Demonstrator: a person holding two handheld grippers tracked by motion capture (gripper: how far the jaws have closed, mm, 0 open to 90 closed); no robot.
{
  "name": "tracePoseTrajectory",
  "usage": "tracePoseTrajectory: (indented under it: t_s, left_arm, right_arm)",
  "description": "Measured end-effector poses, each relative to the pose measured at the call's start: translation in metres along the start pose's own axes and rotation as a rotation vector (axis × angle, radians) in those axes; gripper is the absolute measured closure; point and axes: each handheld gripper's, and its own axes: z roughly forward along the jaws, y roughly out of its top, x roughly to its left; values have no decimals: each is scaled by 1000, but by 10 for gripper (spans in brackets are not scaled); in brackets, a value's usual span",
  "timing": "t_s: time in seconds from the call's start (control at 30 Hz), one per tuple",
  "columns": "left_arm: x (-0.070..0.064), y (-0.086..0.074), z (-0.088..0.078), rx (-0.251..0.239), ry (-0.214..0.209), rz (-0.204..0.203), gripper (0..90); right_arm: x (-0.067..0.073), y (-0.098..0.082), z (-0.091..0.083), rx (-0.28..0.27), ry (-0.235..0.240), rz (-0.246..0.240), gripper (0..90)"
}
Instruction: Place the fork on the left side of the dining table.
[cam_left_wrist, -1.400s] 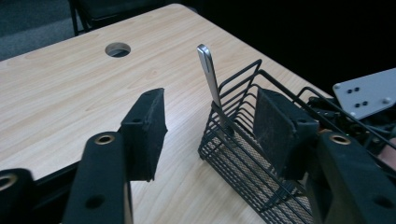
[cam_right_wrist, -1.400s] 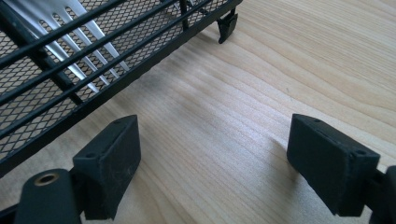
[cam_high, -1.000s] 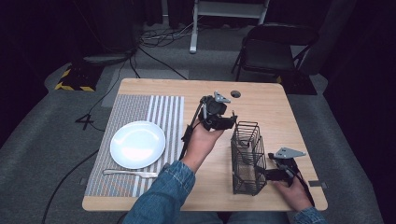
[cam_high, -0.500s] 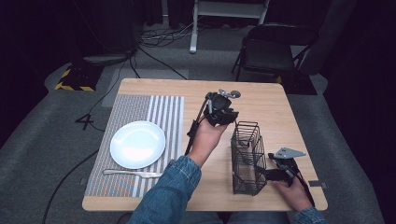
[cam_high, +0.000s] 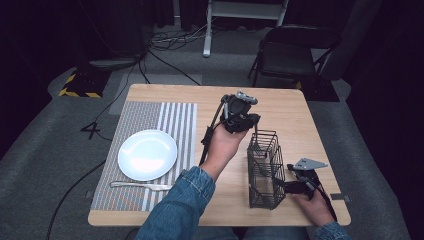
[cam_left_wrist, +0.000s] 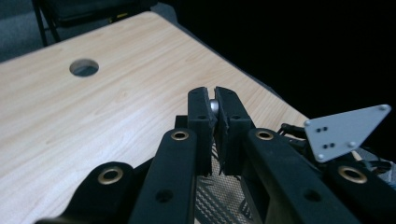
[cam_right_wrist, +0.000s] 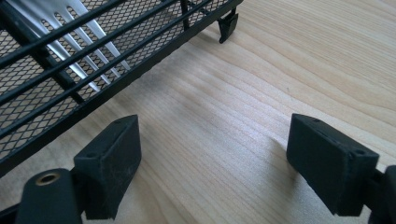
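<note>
Dark floor and cables surround the pale wooden table (cam_high: 295, 107) at frame centre. On its right half stands a black wire-mesh cutlery basket (cam_high: 263, 170); steel fork tines (cam_right_wrist: 70, 35) show inside it in the right gripper view. The left gripper (cam_high: 239, 119), just above the basket's far end, has just closed its jaws on a slim silver utensil handle (cam_left_wrist: 214, 105). I judge the piece is being drawn out; next, lift clear toward the striped placemat (cam_high: 150, 120) and white plate (cam_high: 147, 155) at left, where a fork (cam_high: 140, 186) lies. The right gripper (cam_high: 280, 187), jaws apart, rests beside the basket's near end.
</note>
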Motion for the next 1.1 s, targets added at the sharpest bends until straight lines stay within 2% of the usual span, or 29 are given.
tracePoseTrajectory:
  t_s: [0.17, 0.33, 0.37, 0.53, 0.57, 0.63, 0.73, 0.93, 1.1]
  left_arm:
    - [-6, 9, -15, -13, -18, 19, 859]
    - [-12, 19, -35, -13, -11, 54, 859]
    - [-12, 19, -35, -13, -11, 54, 859]
    - [-13, 27, -59, -48, -3, 67, 859]
    - [-13, 27, -59, -48, -3, 67, 859]
    - [-12, 30, -65, -54, 8, 66, 859]
    - [-9, 37, -73, -53, 48, 72, 859]
    - [-5, 40, -86, -74, 74, 72, 859]
    - [9, 37, -100, -93, 110, 52, 859]
  right_arm:
    - [0, 0, 0, -1, -1, -1, 179]
    - [0, 0, 0, -1, 0, -3, 179]
    - [0, 0, 0, -1, 0, -3, 179]
    - [0, 0, 0, -1, 0, -3, 179]
    - [0, 0, 0, -1, 0, -3, 179]
    - [0, 0, 0, -1, 0, -3, 179]
    - [0, 0, 0, -2, 0, -3, 179]
    - [0, 0, 0, -2, 0, -3, 179]
    - [0, 0, 0, -1, 0, -2, 179]
